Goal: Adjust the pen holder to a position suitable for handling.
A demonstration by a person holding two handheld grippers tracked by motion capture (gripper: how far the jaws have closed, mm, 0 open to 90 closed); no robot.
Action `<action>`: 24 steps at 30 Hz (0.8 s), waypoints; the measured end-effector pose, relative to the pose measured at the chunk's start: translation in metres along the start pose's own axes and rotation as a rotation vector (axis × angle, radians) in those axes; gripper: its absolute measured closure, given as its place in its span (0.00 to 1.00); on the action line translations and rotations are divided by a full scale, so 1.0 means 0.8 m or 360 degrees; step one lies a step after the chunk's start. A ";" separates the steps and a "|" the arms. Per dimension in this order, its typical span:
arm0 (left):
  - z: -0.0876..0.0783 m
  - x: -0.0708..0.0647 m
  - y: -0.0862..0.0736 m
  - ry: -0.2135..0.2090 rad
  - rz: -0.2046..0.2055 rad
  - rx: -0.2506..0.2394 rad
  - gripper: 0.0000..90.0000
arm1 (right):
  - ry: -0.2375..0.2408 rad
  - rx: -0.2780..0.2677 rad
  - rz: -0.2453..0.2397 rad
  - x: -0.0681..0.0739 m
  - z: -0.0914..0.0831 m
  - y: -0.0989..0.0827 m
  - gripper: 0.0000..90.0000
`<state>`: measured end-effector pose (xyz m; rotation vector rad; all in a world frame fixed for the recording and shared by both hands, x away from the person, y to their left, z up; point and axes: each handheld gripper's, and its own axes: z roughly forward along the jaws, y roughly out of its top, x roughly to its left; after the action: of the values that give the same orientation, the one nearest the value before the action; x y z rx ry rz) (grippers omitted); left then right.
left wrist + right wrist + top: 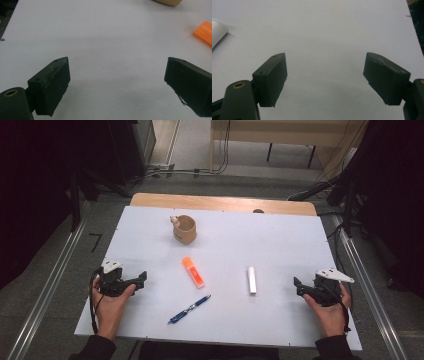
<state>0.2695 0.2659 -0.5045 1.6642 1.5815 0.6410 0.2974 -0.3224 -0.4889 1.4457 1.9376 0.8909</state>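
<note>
On the white table (280,240) stand a tan cup (185,229) at the back, an orange highlighter (193,272) in the middle, a blue pen (189,309) nearer the front and a white marker (252,280) to the right. My left gripper (141,279) rests at the table's left edge, open and empty (117,85); the orange highlighter (203,33) and the cup's base (168,2) lie ahead of it to the right. My right gripper (297,286) rests at the right edge, open and empty (325,80), with the white marker's end (218,32) at its far left.
The table's wooden back edge (220,201) shows behind the white top. Dark equipment and cables stand on the floor around it, with metal rails (45,290) along both sides. A wooden bench (280,135) stands far behind.
</note>
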 end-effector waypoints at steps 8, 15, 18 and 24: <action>0.004 0.001 0.006 -0.0021 -0.0059 -0.0026 0.08 | -0.0007 -0.0018 0.0017 -0.001 -0.003 0.000 0.18; 0.014 -0.002 0.019 -0.0032 -0.0106 -0.0063 0.09 | -0.0004 -0.0002 0.0019 0.001 -0.002 -0.001 0.17; 0.021 -0.006 0.027 -0.0053 -0.0108 -0.0072 0.10 | -0.0005 0.0002 0.0015 0.001 -0.002 -0.001 0.17; 0.038 -0.018 0.045 -0.0064 -0.0088 -0.0087 0.10 | 0.0003 0.0004 0.0024 0.001 -0.003 -0.001 0.17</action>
<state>0.3137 0.2480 -0.4931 1.5786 1.5624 0.6129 0.2949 -0.3221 -0.4885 1.4630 1.9321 0.8973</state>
